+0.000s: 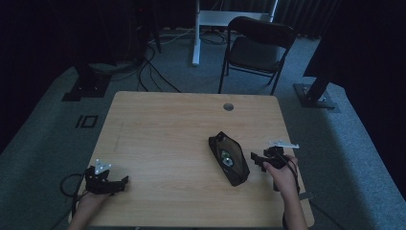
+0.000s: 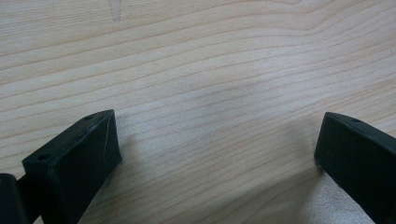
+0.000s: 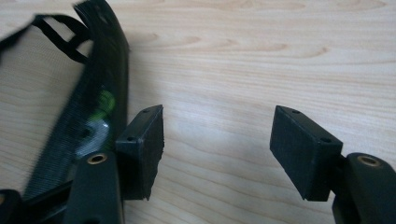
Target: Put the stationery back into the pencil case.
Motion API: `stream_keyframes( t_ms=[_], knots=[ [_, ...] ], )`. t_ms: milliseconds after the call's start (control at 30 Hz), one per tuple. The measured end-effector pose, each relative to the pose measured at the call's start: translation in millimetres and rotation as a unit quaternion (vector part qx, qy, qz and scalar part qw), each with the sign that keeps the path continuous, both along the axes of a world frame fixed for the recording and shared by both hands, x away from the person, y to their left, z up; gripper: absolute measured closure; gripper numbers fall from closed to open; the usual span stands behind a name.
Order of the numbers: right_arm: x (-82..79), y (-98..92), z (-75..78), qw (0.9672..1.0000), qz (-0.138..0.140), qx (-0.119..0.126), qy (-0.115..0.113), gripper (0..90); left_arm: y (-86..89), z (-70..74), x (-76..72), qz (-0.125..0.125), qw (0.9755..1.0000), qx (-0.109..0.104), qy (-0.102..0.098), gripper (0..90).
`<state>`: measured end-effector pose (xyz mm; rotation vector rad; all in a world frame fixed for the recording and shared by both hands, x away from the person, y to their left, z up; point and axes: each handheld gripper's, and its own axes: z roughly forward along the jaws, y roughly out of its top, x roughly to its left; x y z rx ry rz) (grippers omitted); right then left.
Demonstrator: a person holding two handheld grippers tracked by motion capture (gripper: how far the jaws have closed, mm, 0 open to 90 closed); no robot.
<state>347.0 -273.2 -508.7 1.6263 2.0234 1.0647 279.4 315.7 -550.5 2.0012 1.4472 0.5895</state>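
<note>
A black mesh pouch (image 1: 229, 158) lies open on the wooden table (image 1: 167, 129), with something white and green inside. Just right of it a hand holds my right gripper (image 1: 258, 159), which is open and points at the pouch. In the right gripper view the pouch (image 3: 88, 102) lies left of the left jaw, and only bare wood shows between the open jaws of the right gripper (image 3: 217, 144). My left gripper (image 1: 122, 182) rests near the table's front left corner, open. The left gripper (image 2: 215, 144) has wide-set jaws over bare wood in its own view.
A round cable hole (image 1: 228, 106) sits near the table's far edge. Behind the table stand a black folding chair (image 1: 258, 48) and a white desk leg (image 1: 196, 33). Cables run over the grey carpet at the far left.
</note>
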Motion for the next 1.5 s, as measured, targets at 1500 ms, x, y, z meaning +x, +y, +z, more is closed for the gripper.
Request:
stream_keyframes(
  t_ms=[1500],
  knots=[
    [-12.5, 2.8, -43.8, 0.9954, -0.031, -0.089, -0.018, 13.1, 0.1, 0.0, 0.0, 0.000, 1.0000, 0.001, 0.000, 0.2]
  ],
)
